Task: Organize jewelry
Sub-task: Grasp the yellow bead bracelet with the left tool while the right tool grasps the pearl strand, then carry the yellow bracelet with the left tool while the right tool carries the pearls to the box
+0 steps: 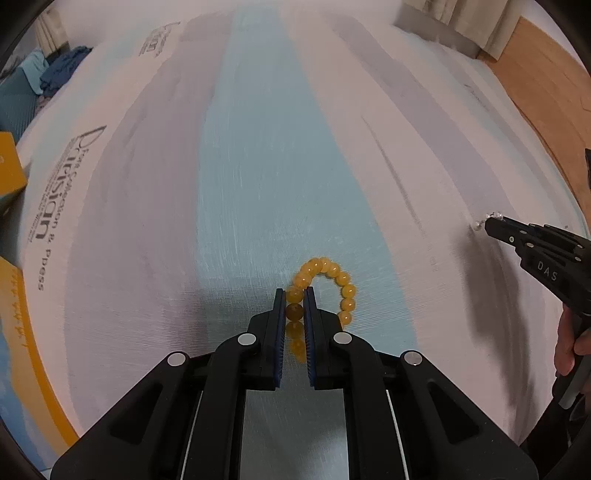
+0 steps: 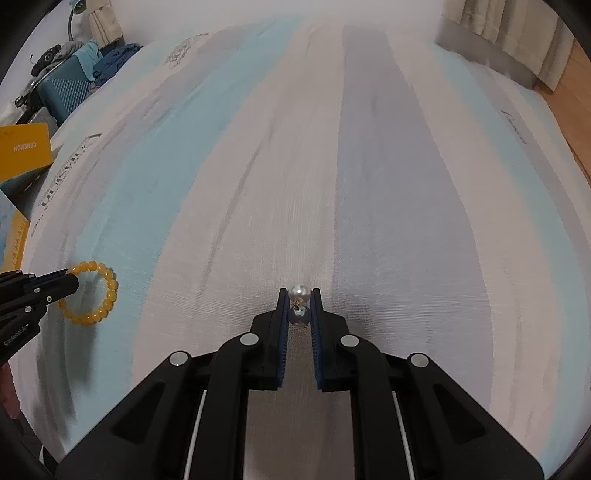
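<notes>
The left gripper is clamping the yellow bead bracelet, the right gripper pinching the pearl earring, both lifting off the bed for sorting.

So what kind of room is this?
Probably a bedroom: the work surface looks like a striped mattress, with curtains behind it and a suitcase piled with clothes.
</notes>
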Action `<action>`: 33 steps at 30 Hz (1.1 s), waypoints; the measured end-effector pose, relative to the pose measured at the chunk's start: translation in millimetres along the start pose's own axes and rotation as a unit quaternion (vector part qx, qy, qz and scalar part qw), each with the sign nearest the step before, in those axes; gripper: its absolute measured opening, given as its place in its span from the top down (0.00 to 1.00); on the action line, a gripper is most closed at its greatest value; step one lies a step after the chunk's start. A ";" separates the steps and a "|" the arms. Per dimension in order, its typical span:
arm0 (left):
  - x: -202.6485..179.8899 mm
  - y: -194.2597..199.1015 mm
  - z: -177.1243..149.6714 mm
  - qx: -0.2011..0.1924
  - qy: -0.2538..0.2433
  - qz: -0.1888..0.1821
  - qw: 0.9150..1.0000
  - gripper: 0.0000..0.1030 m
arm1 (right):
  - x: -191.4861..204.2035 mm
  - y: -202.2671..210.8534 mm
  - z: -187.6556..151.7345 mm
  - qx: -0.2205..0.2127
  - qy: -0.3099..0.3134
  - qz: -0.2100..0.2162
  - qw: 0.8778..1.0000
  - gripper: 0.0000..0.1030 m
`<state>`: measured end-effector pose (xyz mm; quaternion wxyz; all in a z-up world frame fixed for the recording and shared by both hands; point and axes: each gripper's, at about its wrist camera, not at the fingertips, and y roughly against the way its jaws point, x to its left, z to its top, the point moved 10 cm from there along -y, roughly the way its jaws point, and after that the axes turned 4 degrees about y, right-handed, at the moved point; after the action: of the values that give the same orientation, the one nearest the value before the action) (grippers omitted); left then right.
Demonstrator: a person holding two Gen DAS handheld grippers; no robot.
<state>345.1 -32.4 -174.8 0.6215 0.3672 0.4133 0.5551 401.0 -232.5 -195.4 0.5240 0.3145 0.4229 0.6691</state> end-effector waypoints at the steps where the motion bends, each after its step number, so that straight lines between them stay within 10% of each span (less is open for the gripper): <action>1: 0.0 3.4 -0.1 -0.003 0.001 0.000 1.000 0.92 | 1.7 1.0 1.6 -0.001 -0.001 -0.002 1.000 0.90; 33: -3.3 106.9 1.9 -0.066 -0.004 0.021 0.998 0.92 | 14.2 92.6 2.9 -0.053 -0.036 -0.002 0.998 0.90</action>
<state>305.4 -23.5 -75.8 0.6339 0.3360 0.3654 0.5930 359.6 -226.7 -111.4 0.5561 0.3097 0.3682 0.6778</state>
